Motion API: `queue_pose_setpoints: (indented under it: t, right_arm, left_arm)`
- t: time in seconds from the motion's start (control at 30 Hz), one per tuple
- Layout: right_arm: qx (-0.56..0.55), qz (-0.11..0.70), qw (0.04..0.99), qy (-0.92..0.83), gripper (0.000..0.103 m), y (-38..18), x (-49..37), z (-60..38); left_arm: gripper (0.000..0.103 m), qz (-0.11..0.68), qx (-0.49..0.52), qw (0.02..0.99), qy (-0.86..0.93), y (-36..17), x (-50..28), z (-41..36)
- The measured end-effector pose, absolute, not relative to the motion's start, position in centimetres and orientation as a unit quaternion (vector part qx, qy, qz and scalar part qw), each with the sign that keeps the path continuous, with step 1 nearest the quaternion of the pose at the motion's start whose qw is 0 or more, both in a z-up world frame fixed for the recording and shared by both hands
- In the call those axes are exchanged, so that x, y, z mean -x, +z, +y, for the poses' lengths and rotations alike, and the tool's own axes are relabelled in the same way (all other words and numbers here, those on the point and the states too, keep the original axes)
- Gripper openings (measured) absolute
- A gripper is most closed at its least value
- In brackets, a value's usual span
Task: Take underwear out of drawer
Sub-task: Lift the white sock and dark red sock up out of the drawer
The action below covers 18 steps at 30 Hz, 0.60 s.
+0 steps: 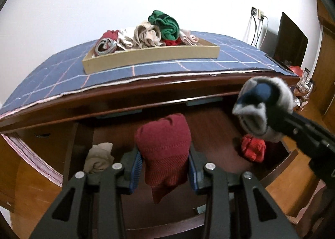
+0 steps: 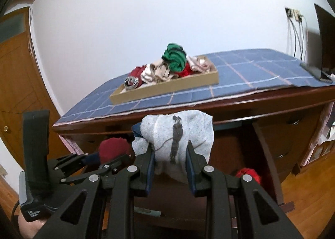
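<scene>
White wall backs a wooden dresser (image 1: 146, 90) topped with a blue checked cloth (image 1: 52, 75), on which a shallow cardboard tray (image 1: 150, 56) holds a heap of rolled garments (image 1: 146, 33).

Left wrist view: the left gripper (image 1: 165, 161) is clamped on a dark red rolled piece of underwear (image 1: 165, 144), which stands up between the blue pads and hangs a little below them. Beneath and beyond it lies the open drawer (image 1: 219, 134). A beige roll (image 1: 98, 157) sits in the drawer just left of the jaws; a bright red roll (image 1: 252, 147) lies to their right. The right gripper (image 1: 270, 121) enters from the right, closed on a grey bundle with navy trim (image 1: 261, 102), held above the drawer.

Right wrist view: the right gripper (image 2: 169, 153) grips the same grey bundle (image 2: 178, 132), a dark stain down its face. The left gripper (image 2: 108, 159) shows at lower left with the dark red piece (image 2: 114, 147).

Judgement: both pieces appear lifted clear of the drawer; the step in hand is carrying. The next move calls for reaching forward and up over the dresser edge to the tray, then releasing.

Only the left view shows the beige roll and the drawer floor; only the right view shows the stain, a door (image 2: 18, 67) at left and the left tool's handle (image 2: 35, 155).
</scene>
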State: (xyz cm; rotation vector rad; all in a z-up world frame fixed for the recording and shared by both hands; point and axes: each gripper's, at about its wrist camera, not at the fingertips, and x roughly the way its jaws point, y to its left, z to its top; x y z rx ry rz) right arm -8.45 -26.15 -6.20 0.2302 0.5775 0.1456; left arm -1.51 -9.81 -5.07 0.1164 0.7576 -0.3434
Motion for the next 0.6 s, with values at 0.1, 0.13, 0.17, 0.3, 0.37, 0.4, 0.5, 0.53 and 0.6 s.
queue_pose_setpoints:
  t: [0.1,0.13,0.17,0.3,0.37,0.4,0.5,0.53,0.6]
  right_arm:
    - [-0.12,0.279,0.951,0.065,0.029,-6.08,8.61,-26.76]
    - [-0.122,0.279,0.95,0.063,0.029,-6.06,8.65,-26.85]
    - [-0.125,0.28,0.95,0.062,0.029,-6.05,8.67,-27.03]
    - [-0.125,0.278,0.951,0.058,0.029,-5.91,8.81,-27.19]
    - [-0.122,0.275,0.952,0.057,0.029,-5.71,8.97,-27.09]
    - [-0.121,0.273,0.953,0.056,0.029,-5.64,9.03,-27.04]
    - [-0.117,0.268,0.955,0.055,0.029,-5.43,9.14,-26.99]
    - [-0.116,0.267,0.955,0.055,0.029,-5.37,9.29,-26.94]
    - [-0.112,0.262,0.957,0.054,0.029,-5.16,9.51,-26.93]
  left_arm:
    - [0.037,0.359,-0.062,0.918,-0.156,-4.89,1.45,-10.12]
    - [0.037,0.355,-0.065,0.921,-0.15,-4.78,1.49,-10.08]
    - [0.037,0.352,-0.067,0.922,-0.147,-4.8,1.54,-10.27]
    - [0.037,0.348,-0.071,0.924,-0.14,-4.81,1.49,-10.54]
    - [0.037,0.346,-0.074,0.925,-0.139,-4.77,1.42,-10.65]
    - [0.037,0.344,-0.076,0.926,-0.138,-4.66,1.44,-10.53]
    - [0.037,0.341,-0.078,0.927,-0.136,-4.43,1.58,-10.47]
    - [0.037,0.34,-0.078,0.927,-0.136,-4.38,1.59,-10.46]
    - [0.037,0.339,-0.075,0.928,-0.136,-4.24,1.66,-10.35]
